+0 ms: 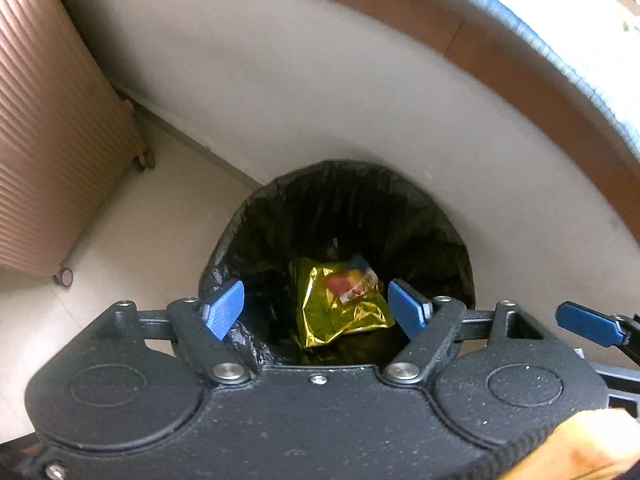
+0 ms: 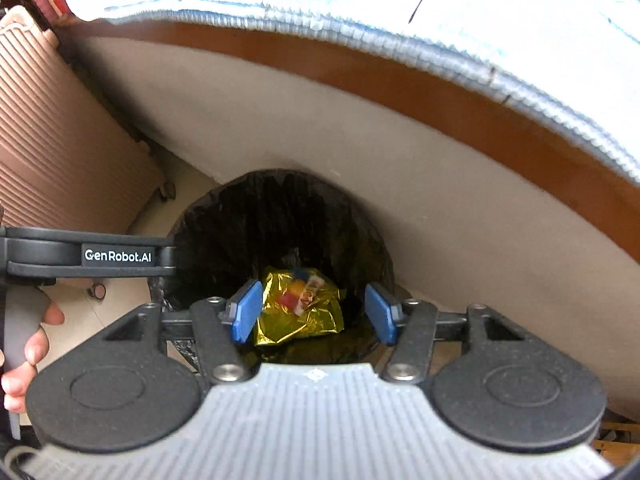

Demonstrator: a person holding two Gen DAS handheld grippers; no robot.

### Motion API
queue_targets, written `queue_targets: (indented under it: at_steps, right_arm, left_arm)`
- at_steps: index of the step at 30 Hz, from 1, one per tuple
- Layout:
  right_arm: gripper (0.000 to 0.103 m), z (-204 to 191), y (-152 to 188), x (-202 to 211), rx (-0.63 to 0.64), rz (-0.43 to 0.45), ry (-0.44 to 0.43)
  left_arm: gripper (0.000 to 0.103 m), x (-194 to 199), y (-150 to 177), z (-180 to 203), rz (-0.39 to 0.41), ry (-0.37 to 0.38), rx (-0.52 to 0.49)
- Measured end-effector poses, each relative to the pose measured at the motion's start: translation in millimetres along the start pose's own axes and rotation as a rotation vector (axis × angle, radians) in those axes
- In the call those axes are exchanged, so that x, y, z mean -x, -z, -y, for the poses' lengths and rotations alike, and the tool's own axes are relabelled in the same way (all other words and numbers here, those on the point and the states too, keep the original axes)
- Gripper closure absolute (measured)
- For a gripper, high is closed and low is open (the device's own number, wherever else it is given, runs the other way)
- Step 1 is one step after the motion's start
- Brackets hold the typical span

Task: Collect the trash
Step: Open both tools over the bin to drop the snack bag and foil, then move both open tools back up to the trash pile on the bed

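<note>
Wrapper (image 1: 340,304) in the bin (image 1: 452,240), both tools above it with nothing held.
Gold foil wrapper lies crumpled on the black liner, low inside the bin. Left tool (image 1: 318,308) and right tool (image 2: 316,312) hover over the bin mouth, jaws wide. Judgement: drop looks done; lift both straight up, clear of the rim, so the fingers (image 1: 224,310) don't snag the liner.

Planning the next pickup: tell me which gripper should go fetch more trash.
Either, probably. The left gripper and right gripper both hang open and empty over the bin, with the gold wrapper already inside. No further trash shows to favour a side.
</note>
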State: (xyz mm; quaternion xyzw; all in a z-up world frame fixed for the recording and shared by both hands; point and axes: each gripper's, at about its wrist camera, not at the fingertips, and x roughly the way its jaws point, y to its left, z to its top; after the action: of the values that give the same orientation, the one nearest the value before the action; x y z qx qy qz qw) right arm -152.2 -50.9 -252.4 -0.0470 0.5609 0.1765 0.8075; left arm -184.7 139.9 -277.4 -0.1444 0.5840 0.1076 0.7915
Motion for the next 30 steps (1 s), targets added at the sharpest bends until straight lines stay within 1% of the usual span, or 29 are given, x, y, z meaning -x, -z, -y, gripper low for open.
queue_targets:
  at_steps: [5, 8, 11, 16, 19, 21, 25, 30]
  right_arm:
    - [0.029, 0.8, -6.5, 40.4, -0.007, 0.063, 0.004]
    - [0.026, 1.5, -11.7, 77.2, -0.002, 0.116, 0.007]
    - [0.025, 4.2, -20.1, 113.0, -0.004, 0.171, 0.012]
    - [0.022, 13.9, -39.7, 173.6, -0.041, 0.291, 0.042]
    - [0.022, 24.8, -52.9, 204.1, -0.084, 0.372, 0.067]
    - [0.021, 30.8, -63.6, 216.5, -0.114, 0.421, 0.086]
    - [0.021, 48.2, -83.5, 233.7, -0.163, 0.509, 0.127]
    - [0.021, 71.4, -110.6, 239.0, -0.205, 0.565, 0.172]
  left_arm:
    - [0.021, 42.9, -3.3, 2.3, 0.072, 0.006, 0.001]
    - [0.019, 76.6, -8.9, 5.1, 0.134, 0.012, 0.000]
    - [0.018, 112.6, -19.1, 9.9, 0.195, 0.035, -0.009]
    - [0.014, 167.3, -41.9, 26.5, 0.311, 0.102, -0.062]
    - [0.014, 192.7, -58.4, 39.3, 0.378, 0.121, -0.110]
    - [0.013, 206.2, -70.6, 47.7, 0.409, 0.136, -0.128]
    - [0.014, 227.4, -91.4, 68.5, 0.446, 0.191, -0.154]
    - [0.014, 242.8, -120.6, 99.3, 0.498, 0.202, -0.189]
